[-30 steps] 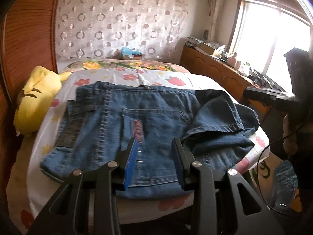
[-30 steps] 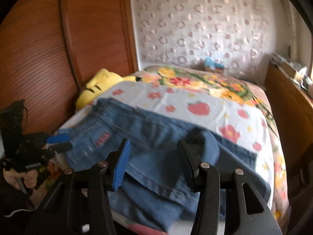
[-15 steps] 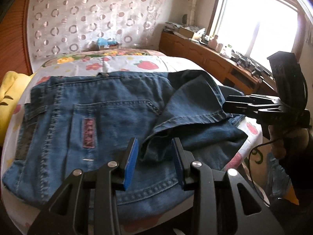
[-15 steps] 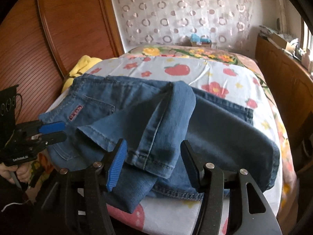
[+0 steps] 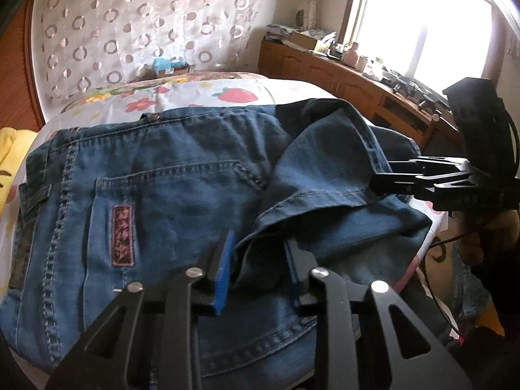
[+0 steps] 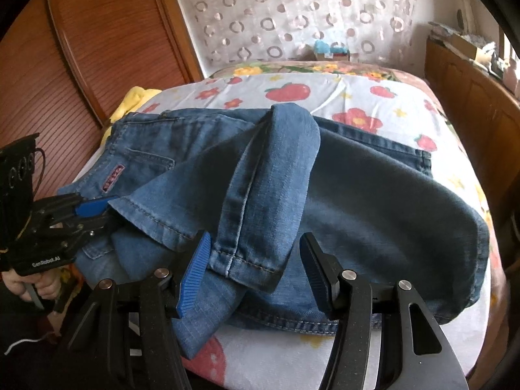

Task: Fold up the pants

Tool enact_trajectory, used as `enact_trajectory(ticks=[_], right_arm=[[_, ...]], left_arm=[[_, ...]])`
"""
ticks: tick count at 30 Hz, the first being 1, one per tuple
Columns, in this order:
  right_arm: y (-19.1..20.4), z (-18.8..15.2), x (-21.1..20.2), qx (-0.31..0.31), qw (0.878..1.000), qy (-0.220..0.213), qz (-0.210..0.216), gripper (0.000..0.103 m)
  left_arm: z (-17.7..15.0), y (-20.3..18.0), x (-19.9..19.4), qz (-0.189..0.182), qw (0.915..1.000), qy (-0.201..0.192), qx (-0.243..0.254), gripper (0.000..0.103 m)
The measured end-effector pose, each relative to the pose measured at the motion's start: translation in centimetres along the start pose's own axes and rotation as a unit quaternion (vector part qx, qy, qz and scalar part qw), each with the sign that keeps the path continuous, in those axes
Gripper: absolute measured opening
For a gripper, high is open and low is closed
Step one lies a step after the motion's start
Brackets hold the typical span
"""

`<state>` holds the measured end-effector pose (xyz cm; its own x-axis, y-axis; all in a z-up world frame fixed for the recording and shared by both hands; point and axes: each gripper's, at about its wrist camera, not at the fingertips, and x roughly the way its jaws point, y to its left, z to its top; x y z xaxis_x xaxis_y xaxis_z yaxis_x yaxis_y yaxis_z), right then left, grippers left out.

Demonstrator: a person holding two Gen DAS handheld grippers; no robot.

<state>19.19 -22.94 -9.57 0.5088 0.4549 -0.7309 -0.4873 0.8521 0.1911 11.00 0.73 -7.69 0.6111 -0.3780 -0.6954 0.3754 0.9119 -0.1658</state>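
Note:
Blue jeans (image 5: pixel 169 188) lie folded on the flowered bed sheet (image 6: pixel 292 94), back pocket up at the left. One leg (image 6: pixel 276 162) is doubled over the rest, with its hem near the front edge. My left gripper (image 5: pixel 260 247) is at the hem's left corner (image 5: pixel 250 253); its jaws are closing, the cloth sits between them, and a gap still shows. It also appears in the right wrist view as the left gripper (image 6: pixel 97 211). My right gripper (image 6: pixel 255 253) straddles the hem's right part (image 6: pixel 250 263), open and not pressing. It shows again in the left wrist view as the right gripper (image 5: pixel 377 182).
A yellow plush (image 6: pixel 136 100) lies at the bed's left side against the wooden panelled wall (image 6: pixel 97 48). A low wooden cabinet (image 5: pixel 325 71) with clutter runs under the window on the right. A small box (image 5: pixel 169 66) sits at the head of the bed.
Both grippers have come down and in toward the jeans' near hem. The left one shifted right, from the pocket to the hem corner. The right jaws stand a little wider.

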Motion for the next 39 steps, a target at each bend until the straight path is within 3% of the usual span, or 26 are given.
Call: enact_trajectory(ticks=[1,2,3,5,7,15,22,30,39], right_arm=[[-0.1,0.0,0.0,0.001,1.0,0.001,0.006,0.051],[-0.1,0.1,0.1,0.003,1.0,0.001,0.014,0.035],[0.0,0.2,0.1,0.003,1.0,0.003,0.023,0.029],[0.2,0.4,-0.1,-0.001,1.0,-0.001,0.029,0.015],[0.7,0.8,-0.7,-0.012,0.999,-0.01,0.032,0.012],[3.3,5.0,-4.3,-0.047,0.996,-0.062,0.047,0.006],[9.2,9.8,-5.9,-0.109,0.987,-0.095,0.071,0.006],[15.8,14.0,-1.3,-0.147,0.981,-0.071,0.103,0.006],[22.1,15.2,4.9,-0.192,0.975,-0.026,0.109,0.006]], left_arm=[[0.1,0.0,-0.1,-0.001,1.0,-0.003,0.002,0.018],[0.1,-0.1,-0.3,-0.003,1.0,-0.008,0.004,0.015],[0.2,-0.2,-0.4,-0.006,0.9999,-0.011,0.005,0.008],[0.3,-0.5,-0.8,-0.009,0.9998,-0.016,0.012,0.004],[0.5,-0.8,-1.5,-0.004,0.9995,-0.024,0.021,0.001],[1.4,0.2,-7.9,0.003,0.9958,-0.091,0.008,0.0],[1.4,3.2,-13.2,0.036,0.9911,-0.128,-0.007,0.0],[-1.3,6.9,-14.0,0.062,0.9904,-0.117,-0.039,0.0],[-4.7,9.6,-14.1,0.073,0.9892,-0.1,-0.077,0.0]])
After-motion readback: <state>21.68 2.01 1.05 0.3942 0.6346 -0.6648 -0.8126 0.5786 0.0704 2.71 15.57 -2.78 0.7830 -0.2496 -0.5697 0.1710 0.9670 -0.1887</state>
